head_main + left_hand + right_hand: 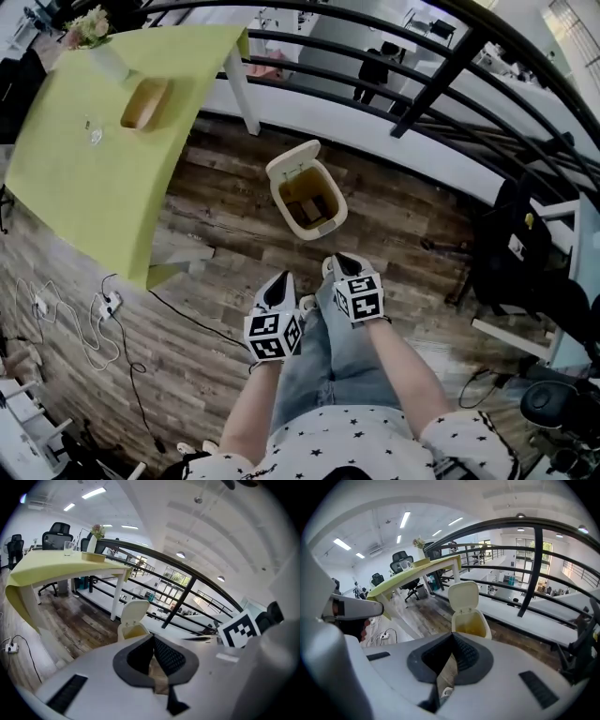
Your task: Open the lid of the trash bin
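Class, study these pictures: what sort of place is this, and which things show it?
Most likely an open-plan office on a mezzanine: black office chairs behind a yellow-green table, ceiling strip lights, and a black railing overlooking a lower floor.

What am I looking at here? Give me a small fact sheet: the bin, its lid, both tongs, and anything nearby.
Trash bin: cream, on the wooden floor by a dark railing
Lid: tipped up, bin open
Left tongs: shut, empty, short of the bin
Right tongs: shut, empty, short of the bin
Nearby: yellow-green table
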`<act>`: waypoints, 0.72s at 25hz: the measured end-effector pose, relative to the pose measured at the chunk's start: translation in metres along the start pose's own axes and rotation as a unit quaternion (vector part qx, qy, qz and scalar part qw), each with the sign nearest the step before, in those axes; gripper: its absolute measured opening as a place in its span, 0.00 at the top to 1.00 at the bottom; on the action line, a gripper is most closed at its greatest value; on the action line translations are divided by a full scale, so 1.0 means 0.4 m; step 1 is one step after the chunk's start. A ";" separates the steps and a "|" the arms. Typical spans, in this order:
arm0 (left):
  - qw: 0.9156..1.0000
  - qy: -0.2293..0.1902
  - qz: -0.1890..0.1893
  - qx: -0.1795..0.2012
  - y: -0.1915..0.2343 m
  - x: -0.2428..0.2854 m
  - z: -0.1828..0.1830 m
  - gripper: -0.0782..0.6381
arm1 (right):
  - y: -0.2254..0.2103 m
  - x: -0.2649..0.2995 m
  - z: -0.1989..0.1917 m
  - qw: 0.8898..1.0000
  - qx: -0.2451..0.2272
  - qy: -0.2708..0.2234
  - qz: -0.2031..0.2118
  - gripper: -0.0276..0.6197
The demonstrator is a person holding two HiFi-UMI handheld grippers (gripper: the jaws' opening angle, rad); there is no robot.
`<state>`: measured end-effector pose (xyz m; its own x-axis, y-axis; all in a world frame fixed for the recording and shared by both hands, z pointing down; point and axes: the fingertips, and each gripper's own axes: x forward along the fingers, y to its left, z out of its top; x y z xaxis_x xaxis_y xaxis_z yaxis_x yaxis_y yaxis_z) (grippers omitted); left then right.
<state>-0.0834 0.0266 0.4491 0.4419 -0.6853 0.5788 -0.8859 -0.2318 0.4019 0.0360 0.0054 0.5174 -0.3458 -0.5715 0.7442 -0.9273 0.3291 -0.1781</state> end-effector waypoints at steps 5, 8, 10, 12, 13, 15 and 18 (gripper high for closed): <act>1.000 0.006 -0.016 -0.012 -0.031 -0.041 0.022 0.87 | 0.035 -0.092 0.046 1.000 -0.009 -0.019 0.002 0.97; 1.000 0.003 -0.019 -0.018 -0.039 -0.062 0.059 0.87 | 0.055 -0.139 0.079 0.999 -0.017 -0.030 0.006 0.97; 0.999 0.004 -0.019 -0.028 -0.047 -0.082 0.072 0.87 | 0.071 -0.175 0.088 0.999 -0.020 -0.036 0.011 0.97; 0.999 0.003 -0.022 -0.036 -0.055 -0.097 0.087 0.87 | 0.083 -0.206 0.100 0.999 -0.023 -0.044 0.014 0.97; 0.999 -0.001 -0.024 -0.038 -0.060 -0.103 0.098 0.87 | 0.087 -0.218 0.111 0.998 -0.025 -0.050 0.014 0.97; 0.999 -0.009 -0.028 -0.037 -0.071 -0.118 0.120 0.87 | 0.096 -0.245 0.133 0.998 -0.031 -0.060 0.016 0.97; 0.999 -0.016 -0.030 -0.035 -0.093 -0.143 0.138 0.87 | 0.107 -0.286 0.159 0.996 -0.042 -0.072 0.020 0.97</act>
<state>-0.0835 0.0363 0.3620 0.4885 -0.6939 0.5290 -0.8452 -0.2256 0.4846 0.0268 0.0370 0.3838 -0.4056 -0.6567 0.6358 -0.8988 0.4131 -0.1468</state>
